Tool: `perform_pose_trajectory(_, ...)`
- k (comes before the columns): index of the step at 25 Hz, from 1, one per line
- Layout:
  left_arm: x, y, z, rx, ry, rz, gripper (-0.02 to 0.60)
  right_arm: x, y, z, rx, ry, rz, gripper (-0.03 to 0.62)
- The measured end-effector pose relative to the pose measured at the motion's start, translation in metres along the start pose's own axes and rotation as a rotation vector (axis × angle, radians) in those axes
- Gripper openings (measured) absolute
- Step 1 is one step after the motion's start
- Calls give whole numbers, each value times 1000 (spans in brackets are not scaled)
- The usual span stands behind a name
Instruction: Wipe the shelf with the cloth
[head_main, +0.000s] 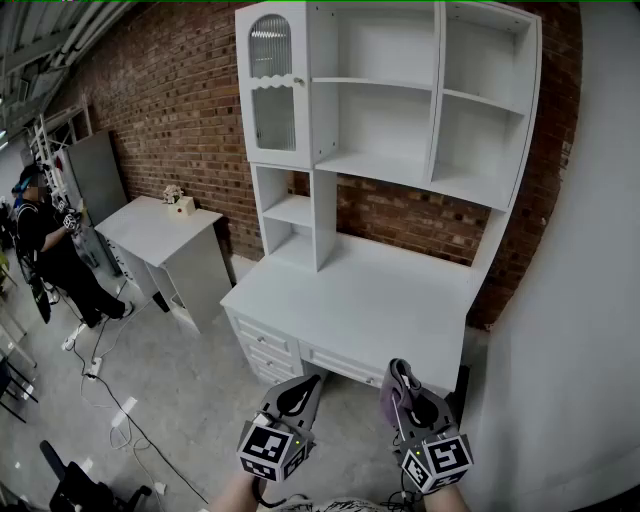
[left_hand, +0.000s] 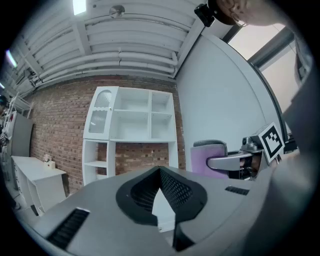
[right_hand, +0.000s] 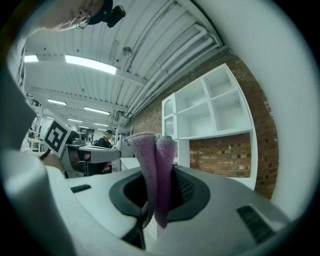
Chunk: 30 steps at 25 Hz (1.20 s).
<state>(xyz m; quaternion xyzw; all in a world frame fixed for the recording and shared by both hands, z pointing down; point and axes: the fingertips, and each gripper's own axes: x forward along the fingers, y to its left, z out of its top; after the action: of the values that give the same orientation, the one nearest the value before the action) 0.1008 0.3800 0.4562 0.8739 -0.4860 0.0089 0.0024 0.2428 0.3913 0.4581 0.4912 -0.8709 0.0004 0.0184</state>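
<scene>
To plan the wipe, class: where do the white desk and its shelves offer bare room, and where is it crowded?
The desk top is bare from the cubbies at its left to the wall at its right. The open shelves above look bare too. Only the side table holds things: a small box at its back.

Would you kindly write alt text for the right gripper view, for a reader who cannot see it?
The right gripper is shut on a folded purple cloth that sticks up from its jaws. Beyond stands a white shelf against a brick wall.
</scene>
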Motion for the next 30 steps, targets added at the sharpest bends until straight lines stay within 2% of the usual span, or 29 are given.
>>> perform_pose_trajectory(8, -3, 2, -7, 0, 15, -20, 14, 3, 6, -8, 3, 29, 3, 71)
perform_pose_trajectory(13, -7, 8, -14, -8, 29, -27, 14, 7, 7, -14, 127, 30, 2, 72)
perform_pose_trajectory(16, -14, 17, -19, -13, 38, -25, 14, 13, 8, -25, 136, 76, -32, 75)
perform_pose_trajectory(20, -24, 40, -28, -24, 64, -9, 14, 27, 21, -46, 118, 156, -47, 77)
perform_pose_trajectory(30, -45, 127, -42, -29, 72, 8, 14, 92, 75, -60, 127, 167, -54, 77)
